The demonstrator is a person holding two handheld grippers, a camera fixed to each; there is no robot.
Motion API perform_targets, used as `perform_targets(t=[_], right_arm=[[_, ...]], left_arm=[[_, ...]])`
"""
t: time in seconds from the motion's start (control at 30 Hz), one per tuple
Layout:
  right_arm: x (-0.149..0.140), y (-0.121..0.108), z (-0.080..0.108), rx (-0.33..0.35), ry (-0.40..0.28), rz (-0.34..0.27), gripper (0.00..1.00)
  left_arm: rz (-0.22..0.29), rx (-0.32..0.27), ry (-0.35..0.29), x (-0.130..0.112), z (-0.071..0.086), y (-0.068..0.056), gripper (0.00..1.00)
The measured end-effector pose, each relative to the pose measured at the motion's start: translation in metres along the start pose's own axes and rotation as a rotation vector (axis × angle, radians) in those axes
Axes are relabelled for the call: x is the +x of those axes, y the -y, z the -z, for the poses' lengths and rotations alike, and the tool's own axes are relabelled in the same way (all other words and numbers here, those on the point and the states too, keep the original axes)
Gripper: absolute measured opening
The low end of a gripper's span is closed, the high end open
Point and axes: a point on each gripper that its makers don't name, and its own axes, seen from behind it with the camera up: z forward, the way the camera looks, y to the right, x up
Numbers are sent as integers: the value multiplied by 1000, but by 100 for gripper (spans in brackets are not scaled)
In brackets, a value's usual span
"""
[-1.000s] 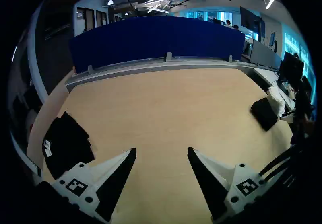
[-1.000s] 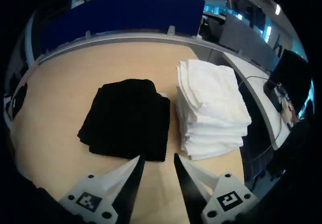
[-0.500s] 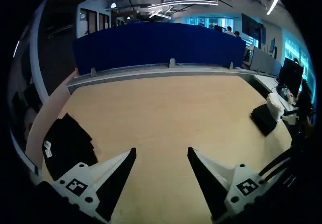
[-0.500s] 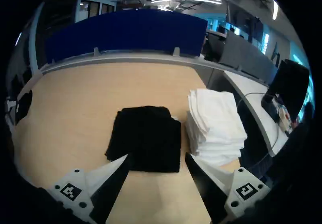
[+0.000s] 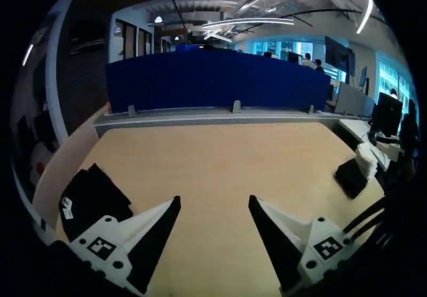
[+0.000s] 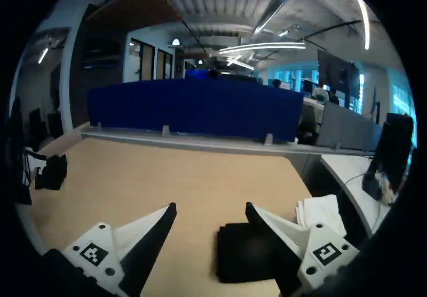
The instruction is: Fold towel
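**Left gripper view**
- Left gripper [image 5: 213, 203]: fingers spread wide with nothing between them, held above a bare stretch of the wooden table [image 5: 224, 153].
- Loose black towel [image 5: 91, 198]: rumpled, white tag showing. It lies on the table near the left edge, just past the left finger.
- Folded black towel [image 5: 350, 177]: at the far right of the table, well apart from the gripper.
- Stack of white towels [image 5: 367, 157]: right beside the folded black towel, on its far side.
- Blue partition [image 5: 219, 86]: upright along the table's far edge.
- Monitor [image 5: 387, 117]: dark, on the next desk to the right.

**Right gripper view**
- Right gripper [image 6: 210, 211]: fingers spread apart, gripping nothing, held above the table [image 6: 160, 185].
- Folded black towel [image 6: 240, 251]: flat on the table at the lower middle, partly hidden behind the right finger.
- Stack of white towels [image 6: 320, 211]: just to the right of the folded black towel, near the table's right edge.
- Dark bundle [image 6: 52, 171]: at the table's far left edge, too small to make out.
- Blue partition [image 6: 195, 107]: across the far side of the table.
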Motion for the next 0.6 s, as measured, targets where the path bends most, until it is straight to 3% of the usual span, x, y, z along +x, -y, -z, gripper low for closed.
perform_targets(t=[0.37,0.6], right_arm=[[66,38,-9,-23,-229,-93,100],[78,59,-13,-32,-261,-74,100]], left_arm=[[23,32,-144,32,1,14,94],[24,54,-282,60,12,21,94]])
